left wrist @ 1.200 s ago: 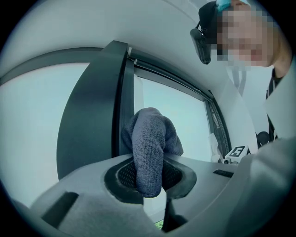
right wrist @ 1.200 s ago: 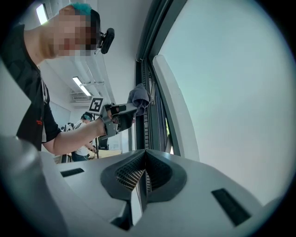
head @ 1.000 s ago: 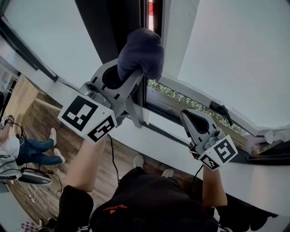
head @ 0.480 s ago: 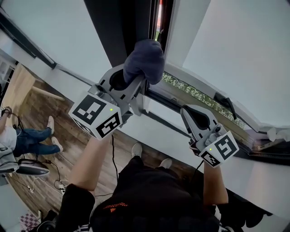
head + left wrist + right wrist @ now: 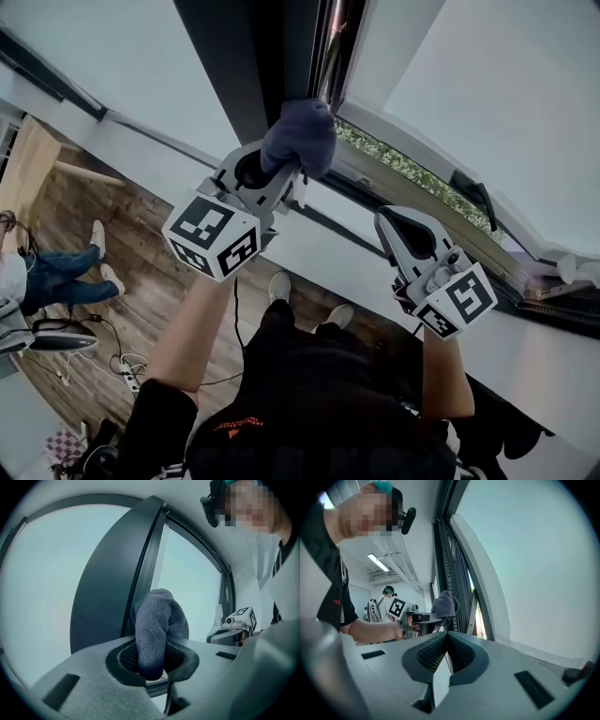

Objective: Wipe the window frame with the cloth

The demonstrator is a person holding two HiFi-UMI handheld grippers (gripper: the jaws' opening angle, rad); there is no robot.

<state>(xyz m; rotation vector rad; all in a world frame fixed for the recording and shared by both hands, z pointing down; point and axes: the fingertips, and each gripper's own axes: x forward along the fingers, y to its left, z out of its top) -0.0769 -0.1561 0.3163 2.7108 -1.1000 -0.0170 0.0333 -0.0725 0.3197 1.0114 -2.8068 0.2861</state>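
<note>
A bunched dark blue-grey cloth is clamped in my left gripper, which is shut on it. The cloth's end rests against the dark upright window frame near its foot, beside the narrow opening of the ajar sash. In the left gripper view the cloth rises from between the jaws in front of the dark frame post. My right gripper hangs shut and empty, lower right, apart from the frame. From the right gripper view the cloth shows at a distance beside the frame.
The white sash stands ajar at upper right, with a black handle on its lower rail. A white sill runs below. Far below, wooden floor, cables and another person's legs show at left.
My left gripper with the cloth has slid down the upright frame toward its foot. The right gripper has barely shifted.
</note>
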